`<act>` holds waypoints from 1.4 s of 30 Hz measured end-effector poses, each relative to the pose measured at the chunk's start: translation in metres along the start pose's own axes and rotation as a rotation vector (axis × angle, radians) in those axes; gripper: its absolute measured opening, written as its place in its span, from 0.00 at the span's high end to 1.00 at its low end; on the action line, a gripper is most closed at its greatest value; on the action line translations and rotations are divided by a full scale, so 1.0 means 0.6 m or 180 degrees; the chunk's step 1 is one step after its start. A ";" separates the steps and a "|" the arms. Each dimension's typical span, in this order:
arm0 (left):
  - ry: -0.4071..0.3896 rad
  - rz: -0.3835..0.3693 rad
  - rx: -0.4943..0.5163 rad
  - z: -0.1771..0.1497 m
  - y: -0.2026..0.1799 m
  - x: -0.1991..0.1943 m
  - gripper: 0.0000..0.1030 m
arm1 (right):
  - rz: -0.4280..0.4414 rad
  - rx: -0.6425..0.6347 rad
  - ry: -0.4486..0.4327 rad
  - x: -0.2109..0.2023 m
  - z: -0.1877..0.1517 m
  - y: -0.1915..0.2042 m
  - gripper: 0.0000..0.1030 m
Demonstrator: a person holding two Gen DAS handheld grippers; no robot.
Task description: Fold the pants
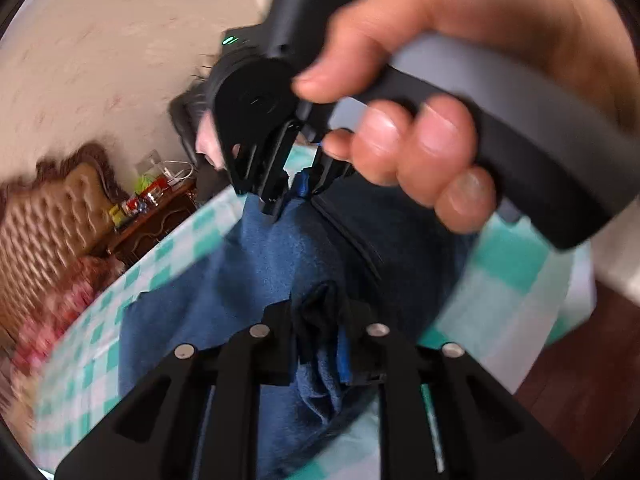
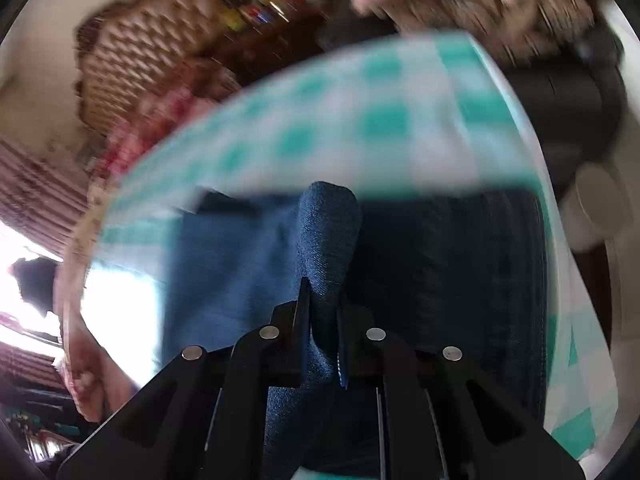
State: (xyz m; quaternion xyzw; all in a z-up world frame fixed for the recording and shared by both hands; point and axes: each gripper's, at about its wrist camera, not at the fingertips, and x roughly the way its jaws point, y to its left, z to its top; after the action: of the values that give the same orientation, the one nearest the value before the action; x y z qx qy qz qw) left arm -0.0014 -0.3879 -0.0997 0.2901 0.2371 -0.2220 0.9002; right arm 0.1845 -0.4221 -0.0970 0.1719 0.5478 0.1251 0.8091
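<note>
The blue denim pants (image 1: pixel 260 264) lie on a green-and-white checked bed cover (image 1: pixel 500 280). At the bottom of the left wrist view, my left gripper (image 1: pixel 320 312) is shut on a bunched fold of the pants' dark cloth. Straight ahead, a hand (image 1: pixel 420 140) holds my right gripper (image 1: pixel 294 190), whose fingers pinch the far edge of the pants. In the right wrist view the right gripper (image 2: pixel 322 304) is shut on a raised ridge of the pants (image 2: pixel 240 260), with the checked cover (image 2: pixel 360 120) beyond. Both views are blurred.
A tufted brown headboard (image 1: pixel 48 216) stands at the left, with a dark wooden nightstand (image 1: pixel 152 220) bearing small items beside it. Dark wood floor (image 1: pixel 580 360) lies past the bed's right edge. The headboard (image 2: pixel 152 40) also shows at the upper left.
</note>
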 end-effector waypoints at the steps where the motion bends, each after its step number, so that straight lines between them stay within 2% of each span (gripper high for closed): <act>1: 0.0019 0.0036 0.0113 -0.006 -0.015 0.008 0.78 | 0.0064 0.0007 0.0007 0.008 -0.004 -0.010 0.80; 4: -0.0065 0.0291 0.0325 -0.013 -0.037 0.014 0.66 | 0.0175 -0.0042 0.0003 0.004 -0.003 -0.015 0.76; 6: -0.0105 0.0436 0.0392 -0.019 -0.045 0.015 0.63 | 0.0148 -0.0065 0.0022 0.000 -0.001 -0.018 0.72; 9: -0.0158 0.0552 0.0502 -0.028 -0.055 0.017 0.63 | 0.0168 -0.0044 0.0037 0.004 0.001 -0.027 0.70; 11: -0.0102 0.0485 0.0529 -0.033 -0.060 0.024 0.80 | 0.0129 -0.0077 0.0054 0.005 0.007 -0.026 0.70; 12: -0.0083 0.0497 0.0521 -0.035 -0.062 0.023 0.85 | 0.0078 -0.0125 0.0061 0.008 0.007 -0.019 0.72; 13: -0.0099 0.0517 0.0523 -0.035 -0.065 0.011 0.87 | 0.0057 -0.0154 0.0061 0.002 0.006 -0.019 0.81; 15: -0.0129 0.0619 0.0536 -0.030 -0.060 0.004 0.88 | 0.0075 -0.0214 0.0042 -0.011 0.012 -0.003 0.89; 22: -0.0432 0.0982 0.0558 0.040 -0.046 -0.039 0.89 | 0.0224 -0.0322 -0.0222 -0.105 0.049 0.012 0.92; 25: -0.0501 0.0965 0.0613 0.069 -0.051 -0.034 0.89 | 0.0161 -0.0289 -0.0273 -0.123 0.059 -0.009 0.92; 29: -0.0529 0.0902 0.0763 0.089 -0.089 -0.021 0.89 | 0.0138 -0.0156 -0.0280 -0.128 0.062 -0.054 0.92; 39: -0.0376 0.0672 0.1016 0.078 -0.140 0.045 0.89 | 0.0195 -0.0050 -0.0237 -0.092 0.045 -0.127 0.92; 40: -0.0355 0.0636 0.1036 0.068 -0.160 0.040 0.87 | 0.0189 -0.0036 -0.0238 -0.087 0.043 -0.133 0.91; 42: -0.0293 0.0453 0.1044 0.061 -0.164 0.058 0.77 | 0.0157 0.0004 -0.0233 -0.076 0.036 -0.148 0.88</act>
State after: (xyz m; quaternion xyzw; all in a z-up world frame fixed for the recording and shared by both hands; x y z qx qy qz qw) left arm -0.0158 -0.4919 -0.1340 0.4385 0.1351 -0.2064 0.8642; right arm 0.1891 -0.5240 -0.0880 0.1903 0.5135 0.1383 0.8252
